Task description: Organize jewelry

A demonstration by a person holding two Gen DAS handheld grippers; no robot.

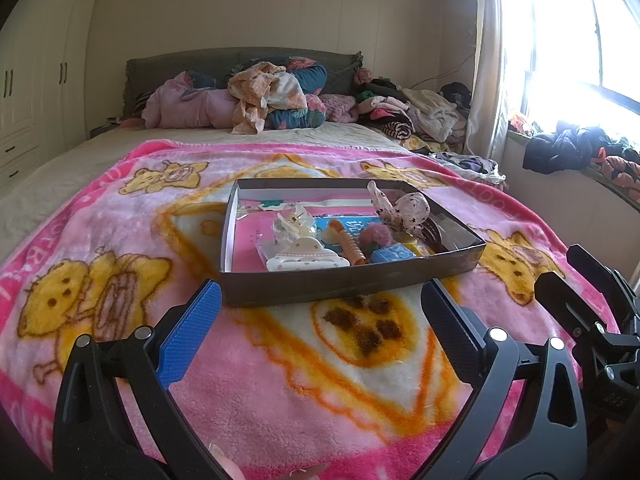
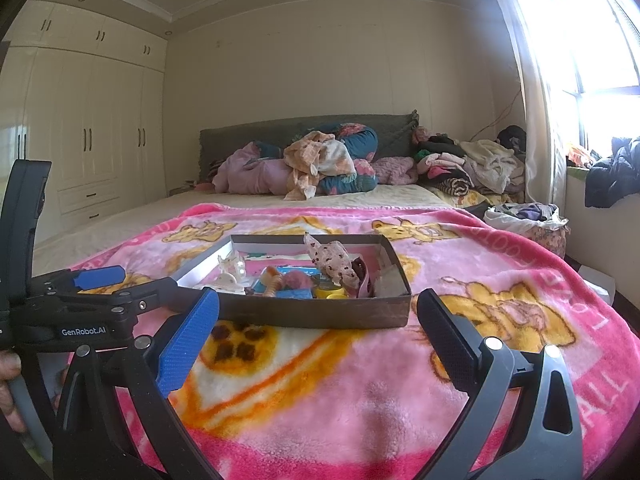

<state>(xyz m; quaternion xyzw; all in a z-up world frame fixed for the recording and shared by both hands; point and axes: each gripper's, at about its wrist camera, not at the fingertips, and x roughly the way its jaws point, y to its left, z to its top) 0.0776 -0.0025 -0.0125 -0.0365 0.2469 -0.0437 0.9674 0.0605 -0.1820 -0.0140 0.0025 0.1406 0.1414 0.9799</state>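
Observation:
A shallow dark cardboard tray (image 1: 352,286) lies on a pink bear-print blanket (image 1: 280,368) on the bed. It holds hair accessories and trinkets: a white claw clip (image 1: 306,258), a clear bow clip (image 1: 294,220), an orange spiral tie (image 1: 352,246), a pink pompom (image 1: 372,240), a blue block (image 1: 394,256) and a spotted fabric bow (image 1: 404,206). My left gripper (image 1: 320,300) is open and empty just in front of the tray. My right gripper (image 2: 318,312) is open and empty, also just before the tray (image 2: 320,314). The left gripper shows at the left of the right wrist view (image 2: 100,276).
Piled pillows and clothes (image 1: 272,96) lie at the head of the bed. More clothes (image 1: 424,114) are heaped at the far right. A window sill with dark garments (image 1: 568,152) is at the right. White wardrobes (image 2: 88,136) line the left wall.

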